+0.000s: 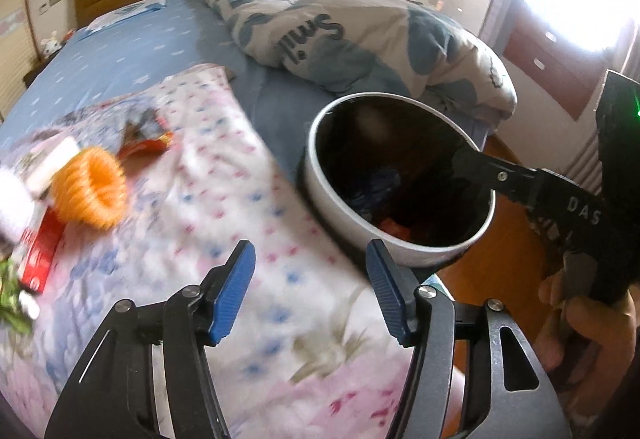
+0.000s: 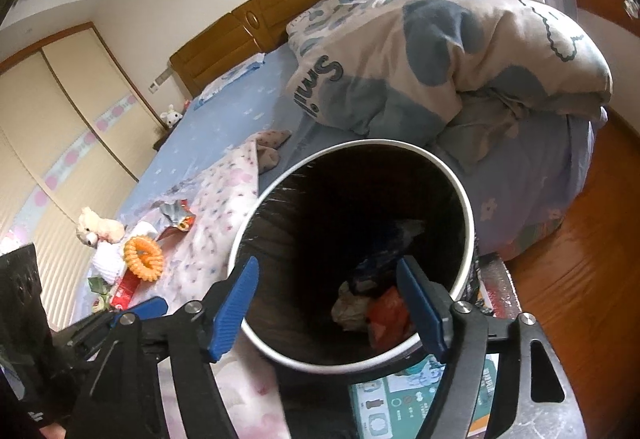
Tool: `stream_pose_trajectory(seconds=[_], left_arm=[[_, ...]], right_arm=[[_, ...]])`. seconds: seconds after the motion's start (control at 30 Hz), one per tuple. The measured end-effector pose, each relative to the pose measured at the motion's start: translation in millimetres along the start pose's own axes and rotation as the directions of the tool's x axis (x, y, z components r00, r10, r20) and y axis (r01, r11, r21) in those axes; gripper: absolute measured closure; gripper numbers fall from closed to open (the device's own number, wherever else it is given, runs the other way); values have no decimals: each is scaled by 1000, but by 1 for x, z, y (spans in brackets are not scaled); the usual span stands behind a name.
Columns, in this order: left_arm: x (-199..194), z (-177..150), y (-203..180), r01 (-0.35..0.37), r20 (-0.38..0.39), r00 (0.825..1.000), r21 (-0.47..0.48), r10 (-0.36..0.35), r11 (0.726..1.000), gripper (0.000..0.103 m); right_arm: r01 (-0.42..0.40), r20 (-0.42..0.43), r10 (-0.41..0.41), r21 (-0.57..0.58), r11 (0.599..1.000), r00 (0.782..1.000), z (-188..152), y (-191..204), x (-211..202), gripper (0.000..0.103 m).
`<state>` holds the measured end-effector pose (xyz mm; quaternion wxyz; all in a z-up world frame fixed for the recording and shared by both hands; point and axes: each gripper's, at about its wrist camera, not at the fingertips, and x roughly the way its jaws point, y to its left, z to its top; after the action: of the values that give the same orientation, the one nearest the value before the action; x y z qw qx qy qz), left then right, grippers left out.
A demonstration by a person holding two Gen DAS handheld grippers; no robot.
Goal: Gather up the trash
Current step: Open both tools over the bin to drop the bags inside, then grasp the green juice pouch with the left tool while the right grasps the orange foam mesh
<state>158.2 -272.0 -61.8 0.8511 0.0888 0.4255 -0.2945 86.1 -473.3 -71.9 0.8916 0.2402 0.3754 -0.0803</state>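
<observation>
I read "Smil" in dark letters on the folded quilt (image 1: 344, 35), and "DAS" on my right tool (image 1: 584, 205).

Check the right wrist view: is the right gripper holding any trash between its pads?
No. The right gripper hangs open over the bin, its blue pads apart with nothing between them; crumpled wrappers lie at the bottom.

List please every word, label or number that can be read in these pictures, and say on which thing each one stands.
"Smil", last letters hidden in a fold: on the quilt.
"DAS": on the right gripper, in the left wrist view.
Print on the box under the bin: too small to read.
Print on the red packet: blurred.
</observation>
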Motion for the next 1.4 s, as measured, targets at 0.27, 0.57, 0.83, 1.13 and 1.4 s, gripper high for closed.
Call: stream_pose_trajectory(seconds=[0.27, 0.57, 0.83, 1.13, 1.4], left_arm=[[-23, -28, 39, -24, 11, 1000, -100, 25, 995, 44], [-46, -51, 79, -64, 26, 997, -182, 70, 981, 44], [-59, -67, 118, -109, 25, 993, -257, 119, 960, 44], [-73, -89, 160, -170, 12, 983, -339, 185, 925, 44], [-84, -106, 198, -206, -2, 974, -419, 226, 884, 42]], right_arm=[[-47, 16, 48, -23, 999, 999, -15, 31, -6, 22], [-106, -23, 105, -75, 992, 994, -34, 75, 7, 21], [-155, -77, 147, -112, 981, 986, -51, 111, 23, 20], [-192, -125, 175, -145, 971, 977, -64, 143, 43, 20], [-231, -158, 204, -176, 957, 966, -68, 172, 62, 20]])
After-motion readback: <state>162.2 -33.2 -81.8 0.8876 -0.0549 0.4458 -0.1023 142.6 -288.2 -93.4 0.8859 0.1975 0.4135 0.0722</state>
